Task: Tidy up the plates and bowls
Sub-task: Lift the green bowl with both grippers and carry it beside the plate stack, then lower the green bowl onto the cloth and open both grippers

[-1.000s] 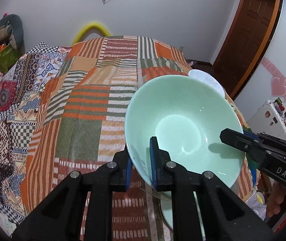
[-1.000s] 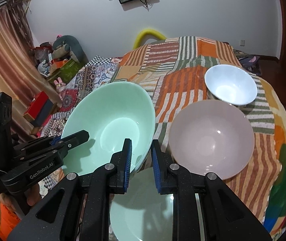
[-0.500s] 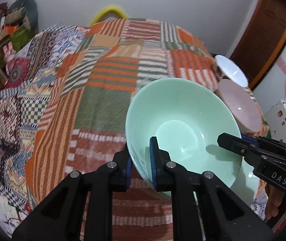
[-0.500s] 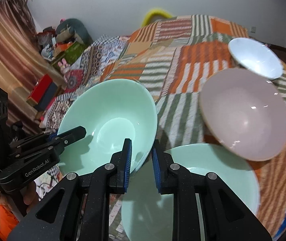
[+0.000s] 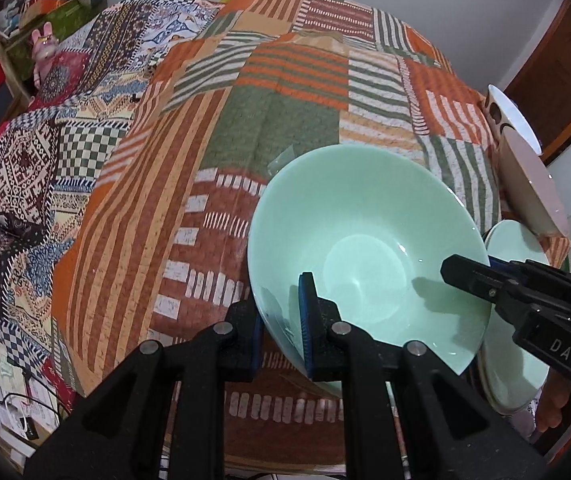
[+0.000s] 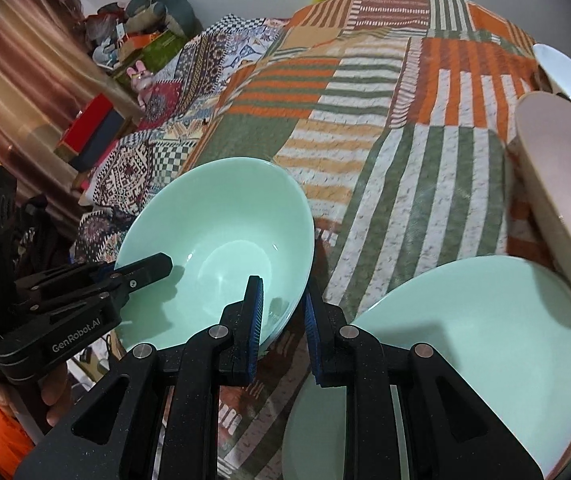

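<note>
Two grippers, left gripper point(image 5: 279, 336) and right gripper point(image 6: 283, 328), clamp opposite rims of the mint bowl point(image 5: 365, 252); lower level, apparently beside the mint plate point(image 6: 485, 344).

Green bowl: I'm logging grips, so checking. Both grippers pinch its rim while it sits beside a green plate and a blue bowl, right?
Not quite. The neighbouring bowl is pink, as the right wrist view shows. Both grippers, left and right, do pinch the green bowl beside the green plate.

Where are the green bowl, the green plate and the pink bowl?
green bowl point(image 5: 365, 256): left wrist view, inner bottom.
green plate point(image 6: 485, 340): right wrist view, flat middle.
pink bowl point(image 6: 565, 184): right wrist view, inside wall.
</note>
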